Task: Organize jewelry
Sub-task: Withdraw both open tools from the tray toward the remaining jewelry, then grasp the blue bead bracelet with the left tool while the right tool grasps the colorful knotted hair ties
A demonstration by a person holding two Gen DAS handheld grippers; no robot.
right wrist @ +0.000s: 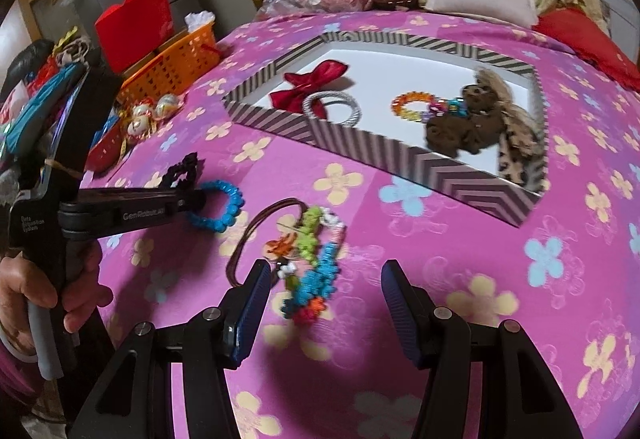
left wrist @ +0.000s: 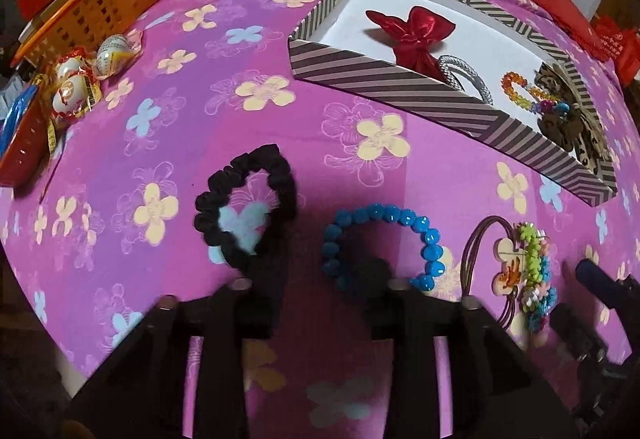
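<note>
Left gripper (left wrist: 324,299) pointed steeply down at the blue bead bracelet (left wrist: 384,247), jaws partly apart; one finger sits inside the bead loop, the other outside beside the black scrunchie (left wrist: 244,215). Can't tell whether the pads actually press the beads. In the right wrist view the same gripper (right wrist: 196,199) reaches in from the left with its tip on the bracelet (right wrist: 224,211), a hand (right wrist: 48,291) round its handle. Right gripper (right wrist: 324,279) roughly half open, nothing held; blue pads (right wrist: 256,303) straddle the lower end of the multicolour flower hair tie (right wrist: 312,259), which lies flat on the pink flowered cover (right wrist: 500,259) with its brown cord loop toward the left. Pads not touching it. Bracelet, scrunchie and flower tie all lie on the cover, near each other, outside the box. Striped box (left wrist: 400,87) further back, open: red bow (left wrist: 412,31), silver band (left wrist: 464,75), small rainbow bead bracelet (left wrist: 520,87), brown and leopard scrunchies (right wrist: 480,127) inside. Orange basket (left wrist: 100,7) and wrapped eggs (left wrist: 80,79) at the far left edge.
</note>
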